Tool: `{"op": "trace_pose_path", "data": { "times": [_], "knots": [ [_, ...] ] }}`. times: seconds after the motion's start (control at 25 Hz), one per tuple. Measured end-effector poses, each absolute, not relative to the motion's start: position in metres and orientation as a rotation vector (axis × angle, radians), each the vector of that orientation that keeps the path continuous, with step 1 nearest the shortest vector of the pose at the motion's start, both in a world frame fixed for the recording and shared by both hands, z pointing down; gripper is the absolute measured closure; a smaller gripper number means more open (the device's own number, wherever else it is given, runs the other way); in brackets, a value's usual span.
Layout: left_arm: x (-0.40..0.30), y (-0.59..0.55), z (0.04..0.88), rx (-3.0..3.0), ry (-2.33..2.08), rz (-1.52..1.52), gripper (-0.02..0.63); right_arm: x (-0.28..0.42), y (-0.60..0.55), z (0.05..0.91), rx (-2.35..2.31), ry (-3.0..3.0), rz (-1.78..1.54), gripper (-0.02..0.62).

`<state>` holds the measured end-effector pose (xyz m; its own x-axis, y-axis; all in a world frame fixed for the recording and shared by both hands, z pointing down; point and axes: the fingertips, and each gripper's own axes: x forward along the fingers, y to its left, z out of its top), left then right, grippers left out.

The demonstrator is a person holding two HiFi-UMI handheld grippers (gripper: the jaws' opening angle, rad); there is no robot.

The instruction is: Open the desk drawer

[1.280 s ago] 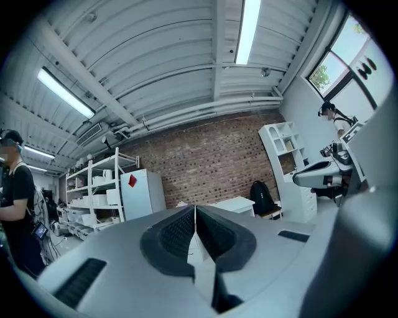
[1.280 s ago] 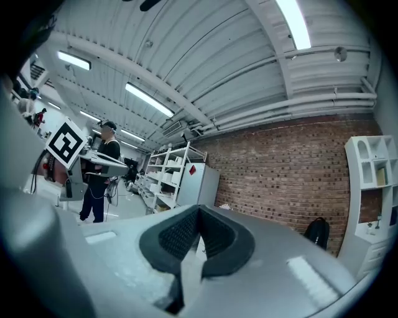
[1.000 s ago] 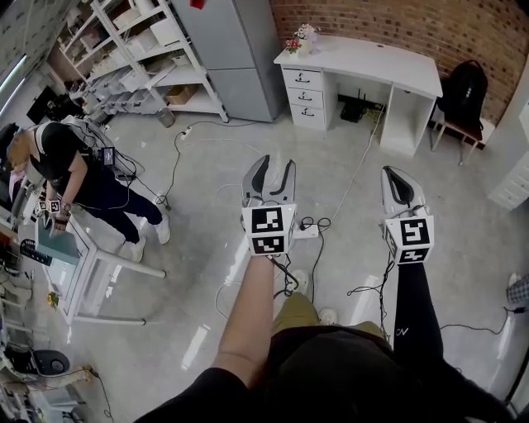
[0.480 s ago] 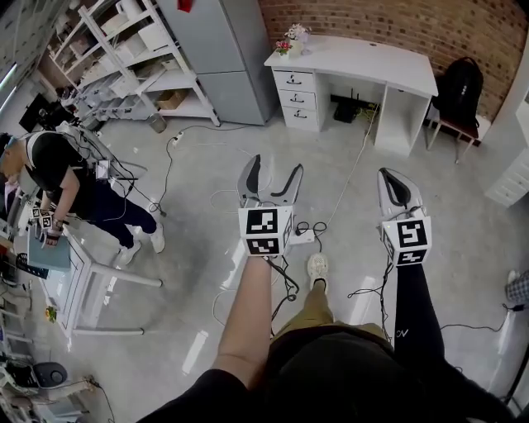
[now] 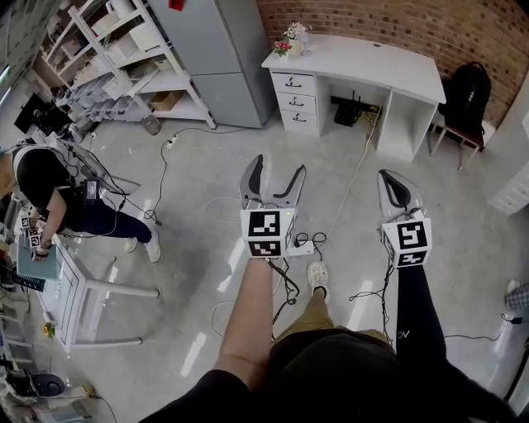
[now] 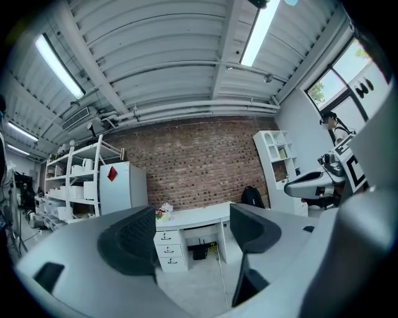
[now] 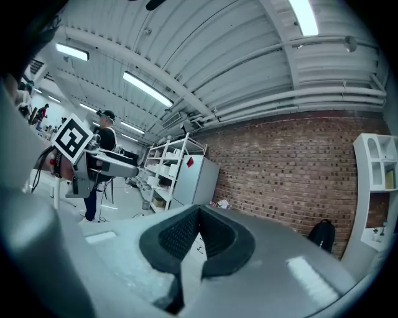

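Left gripper was held level over the grey floor. Its jaws were spread wide after just opening, with nothing between them, and its own view showed the far drawers through the gap. Right gripper was held level just to the right of it, not touching it, with its ribbed pads pressed together on nothing. Both pointed toward the far brick wall.

Against that wall stood the white surface, well apart from both grippers. Its stack of 3 drawers sat under the left end, all 3 shut flush, each with a small dark handle. A small bunch of flowers stood on the far left corner of the surface. In the open knee space to the right of the drawers lay a dark box with cables. A black backpack rested on a seat to the right of the surface.

Left of the surface stood a tall grey cabinet, and further left white shelving loaded with boxes. On the floor near the grippers lay a white power strip among loose black cables. At the far left a person in a black top bent over a second surface.
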<state>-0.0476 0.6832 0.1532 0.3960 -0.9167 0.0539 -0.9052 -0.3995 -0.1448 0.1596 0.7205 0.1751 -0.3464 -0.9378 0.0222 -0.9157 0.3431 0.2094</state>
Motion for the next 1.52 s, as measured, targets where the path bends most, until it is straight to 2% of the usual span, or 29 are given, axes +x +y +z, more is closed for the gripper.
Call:
{"op": "trace_pose_path", "data": {
  "times": [0.76, 1.52],
  "knots": [
    [-0.065, 0.462, 0.174, -2.59, 1.666, -0.224, 0.249, 0.134, 0.492, 0.172, 1.681, -2.436, -0.244, 0.595],
    [-0.051, 0.388, 0.183, -2.637, 1.615, -0.29, 0.249, 0.141, 0.403, 0.163, 1.715, -2.479, -0.264, 0.595]
  ]
}}
